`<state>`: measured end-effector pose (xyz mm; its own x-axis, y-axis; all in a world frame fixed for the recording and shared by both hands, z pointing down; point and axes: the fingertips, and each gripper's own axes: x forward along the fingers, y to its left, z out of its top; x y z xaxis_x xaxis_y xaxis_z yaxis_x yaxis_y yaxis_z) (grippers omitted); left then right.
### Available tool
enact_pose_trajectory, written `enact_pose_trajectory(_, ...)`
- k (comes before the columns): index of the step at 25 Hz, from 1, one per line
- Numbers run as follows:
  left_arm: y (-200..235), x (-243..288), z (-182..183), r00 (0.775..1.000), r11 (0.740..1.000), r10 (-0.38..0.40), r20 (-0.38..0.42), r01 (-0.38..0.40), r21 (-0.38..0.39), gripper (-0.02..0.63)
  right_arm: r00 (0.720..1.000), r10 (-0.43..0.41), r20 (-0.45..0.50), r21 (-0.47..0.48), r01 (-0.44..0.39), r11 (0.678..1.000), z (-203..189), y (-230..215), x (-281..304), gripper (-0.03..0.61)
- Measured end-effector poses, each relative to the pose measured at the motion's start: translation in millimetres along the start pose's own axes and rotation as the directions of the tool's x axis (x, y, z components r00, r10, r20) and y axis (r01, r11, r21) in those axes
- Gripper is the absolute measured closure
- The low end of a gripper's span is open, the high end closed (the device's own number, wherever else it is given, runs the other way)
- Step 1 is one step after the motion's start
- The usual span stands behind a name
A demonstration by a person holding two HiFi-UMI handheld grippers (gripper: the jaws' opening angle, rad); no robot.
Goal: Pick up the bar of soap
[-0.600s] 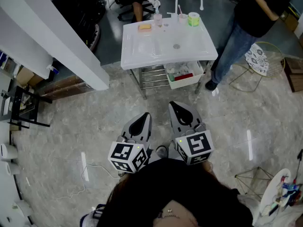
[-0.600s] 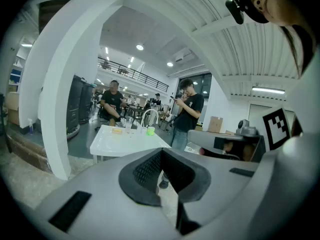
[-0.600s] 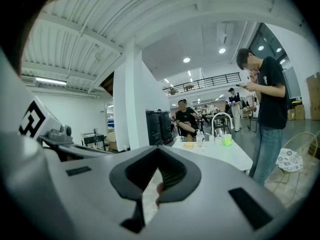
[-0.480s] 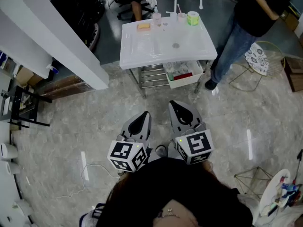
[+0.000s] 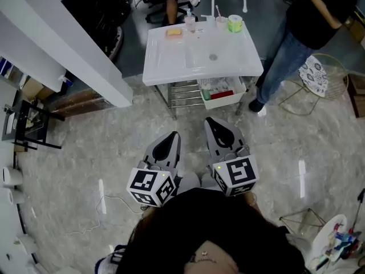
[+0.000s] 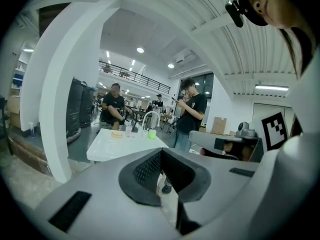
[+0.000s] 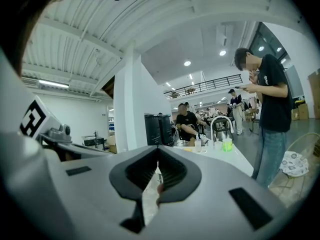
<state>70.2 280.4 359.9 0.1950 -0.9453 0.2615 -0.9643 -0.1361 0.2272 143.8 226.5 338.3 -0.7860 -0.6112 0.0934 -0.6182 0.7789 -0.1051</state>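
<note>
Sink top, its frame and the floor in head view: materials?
White rectangular sink top: glossy ceramic or moulded plastic, can't tell which; smooth, uniform, soft sheen. Silvery frame under it: bare metal rods, likely steel. Grey floor: polished stone or stone-look tile; veining, mirrored ceiling lights.

The soap [image 5: 174, 32] is orange, the washstand [image 5: 171, 67] white, the cup [image 5: 234, 23] green, the floor [image 5: 102, 147] grey-marbled.

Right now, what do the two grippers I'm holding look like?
Both the left gripper and right gripper are smooth grey wedges tapering to a point, with black ribbed pads lining the jaws. Each carries a cube with black-and-white square markers at the back. You wear a black top.
</note>
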Motion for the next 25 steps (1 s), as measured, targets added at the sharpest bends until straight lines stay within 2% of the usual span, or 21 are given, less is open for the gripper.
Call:
enact_pose_trajectory(12,32,48,11,1.000,1.000,-0.016,0.001,0.016,-0.007,0.615,1.000,0.008,-0.002,-0.031,-0.009,0.999,1,-19,55,0.571)
enact_pose_trajectory(20,81,95,43,0.998,0.998,-0.055,0.017,0.055,0.003,0.615,1.000,-0.028,0.008,-0.066,0.029,0.997,15,-38,123,0.571)
enact_pose_trajectory(25,113,118,60,0.998,0.998,-0.066,0.007,0.066,0.000,0.615,0.999,-0.041,-0.022,-0.068,0.039,0.997,19,-45,163,0.571)
